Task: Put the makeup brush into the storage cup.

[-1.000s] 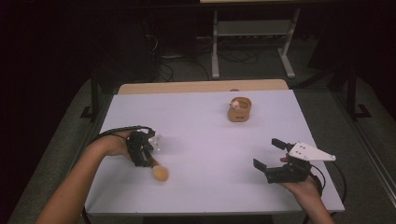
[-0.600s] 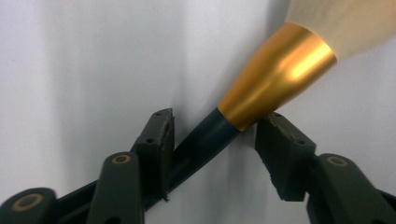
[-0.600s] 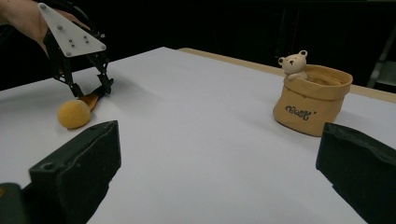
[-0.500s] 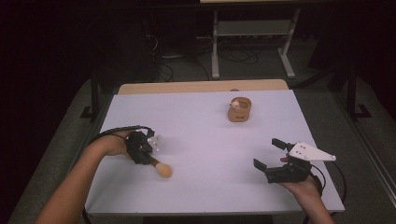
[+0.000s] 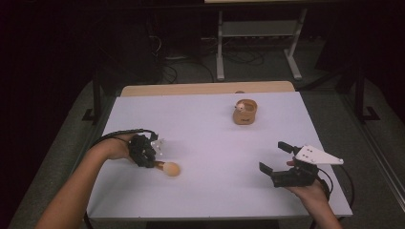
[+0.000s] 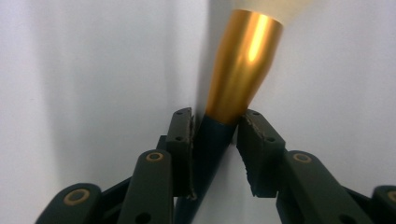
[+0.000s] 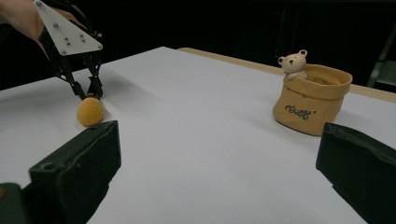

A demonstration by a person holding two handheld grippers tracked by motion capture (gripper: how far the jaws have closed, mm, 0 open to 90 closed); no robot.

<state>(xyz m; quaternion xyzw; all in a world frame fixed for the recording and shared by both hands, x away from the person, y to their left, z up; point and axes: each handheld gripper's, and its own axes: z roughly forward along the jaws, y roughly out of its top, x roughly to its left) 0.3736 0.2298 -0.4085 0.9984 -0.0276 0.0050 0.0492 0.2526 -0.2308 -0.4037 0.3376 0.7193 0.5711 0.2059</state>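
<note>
A brush with a dark handle, gold ferrule and fluffy orange head is held low over the white table at the front left. My left gripper is shut on its dark handle, with the head pointing right. The right gripper view shows that left gripper and the brush head at far left. At the front right my right gripper stands open, nothing between its wide-apart jaws.
A tan fabric pouch with a small bear figure at its rim stands at the back, right of centre. A wooden strip borders the table's far edge. Cables trail from both grippers.
The brush head in my left gripper has shifted slightly right and away. The right gripper has stayed still and open.
</note>
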